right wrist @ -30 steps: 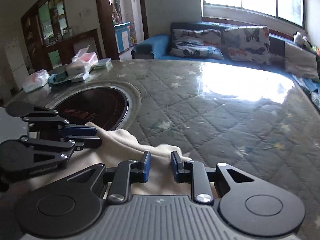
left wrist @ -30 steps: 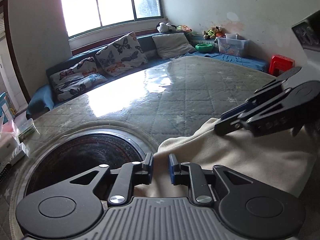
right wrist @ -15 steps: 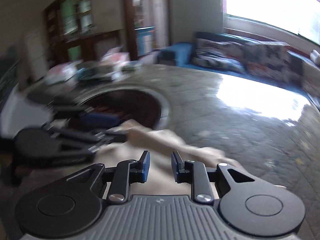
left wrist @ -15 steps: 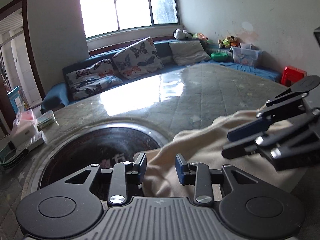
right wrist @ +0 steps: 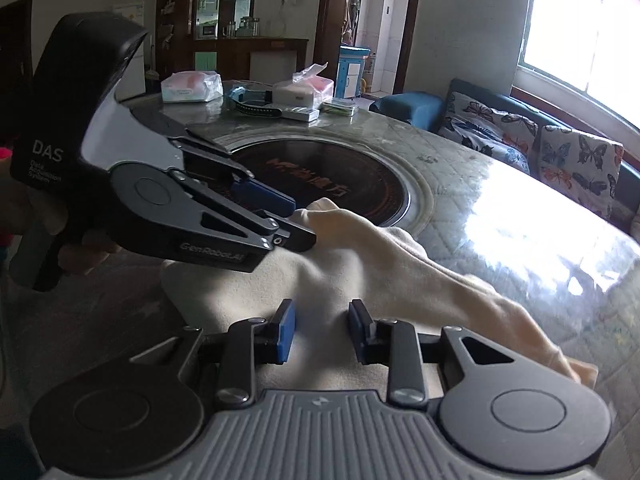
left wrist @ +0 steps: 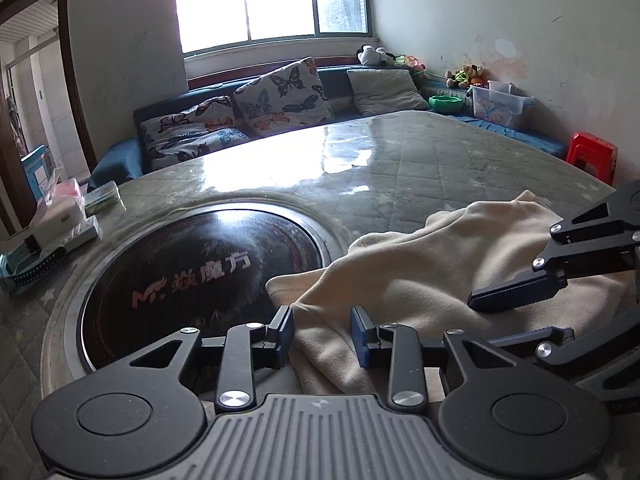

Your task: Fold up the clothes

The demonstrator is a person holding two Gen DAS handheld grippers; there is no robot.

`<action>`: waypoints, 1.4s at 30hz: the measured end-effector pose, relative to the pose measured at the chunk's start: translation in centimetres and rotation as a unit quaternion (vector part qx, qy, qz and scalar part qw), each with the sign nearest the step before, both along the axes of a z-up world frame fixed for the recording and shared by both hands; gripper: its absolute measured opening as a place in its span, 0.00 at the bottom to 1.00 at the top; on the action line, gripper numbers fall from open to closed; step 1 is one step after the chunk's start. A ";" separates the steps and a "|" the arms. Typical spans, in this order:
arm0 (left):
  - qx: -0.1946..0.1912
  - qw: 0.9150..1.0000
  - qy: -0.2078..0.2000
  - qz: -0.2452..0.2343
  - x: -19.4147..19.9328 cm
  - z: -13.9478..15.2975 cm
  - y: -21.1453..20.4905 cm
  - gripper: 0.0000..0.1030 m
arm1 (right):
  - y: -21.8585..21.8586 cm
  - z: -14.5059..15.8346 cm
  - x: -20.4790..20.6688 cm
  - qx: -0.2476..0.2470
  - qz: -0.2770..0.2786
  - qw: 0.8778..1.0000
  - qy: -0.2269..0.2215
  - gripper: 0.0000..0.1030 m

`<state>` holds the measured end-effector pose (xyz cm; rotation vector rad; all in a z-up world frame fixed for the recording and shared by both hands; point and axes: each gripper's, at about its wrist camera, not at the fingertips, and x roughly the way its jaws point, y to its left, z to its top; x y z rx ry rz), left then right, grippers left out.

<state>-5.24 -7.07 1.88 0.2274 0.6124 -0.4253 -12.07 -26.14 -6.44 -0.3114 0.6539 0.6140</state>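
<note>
A cream garment (left wrist: 420,264) lies crumpled on the round quilted table (left wrist: 400,160), its left edge reaching the rim of the black cooktop. My left gripper (left wrist: 322,328) is open low over its near edge. Cloth runs between the pads without being pinched. The right gripper (left wrist: 484,320) comes in from the right, over the garment's middle. In the right wrist view my right gripper (right wrist: 322,324) hangs just above the garment (right wrist: 400,280). Its jaws are opening, with cloth below them but not gripped. A hand holds the left gripper (right wrist: 304,222) at the cloth's far tip.
A black round cooktop (left wrist: 200,272) is set into the table's centre. Tissue packs and boxes (left wrist: 60,216) sit at the table's left edge. Behind are a blue sofa with butterfly cushions (left wrist: 280,96), a plastic box (left wrist: 500,104) and a red stool (left wrist: 592,152).
Both pairs of jaws have widened and no longer pinch the cloth. Both grippers slid sideways towards the cooktop, and the right one rolled. The garment's edge now lies at the cooktop rim.
</note>
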 end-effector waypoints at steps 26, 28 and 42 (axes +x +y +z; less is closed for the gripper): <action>-0.007 0.999 -0.005 -0.037 -2.0 1.3 -2.0 0.34 | -10.7 1.6 -0.5 0.110 -0.148 0.982 0.026 0.21; -0.003 0.999 0.004 -0.033 -1.0 0.6 -2.3 0.34 | -10.7 1.0 0.4 0.103 -0.154 0.982 0.037 0.21; -0.007 1.000 0.014 -0.025 1.9 -0.4 -2.9 0.36 | -9.1 -0.3 5.6 0.074 -0.167 0.982 0.048 0.20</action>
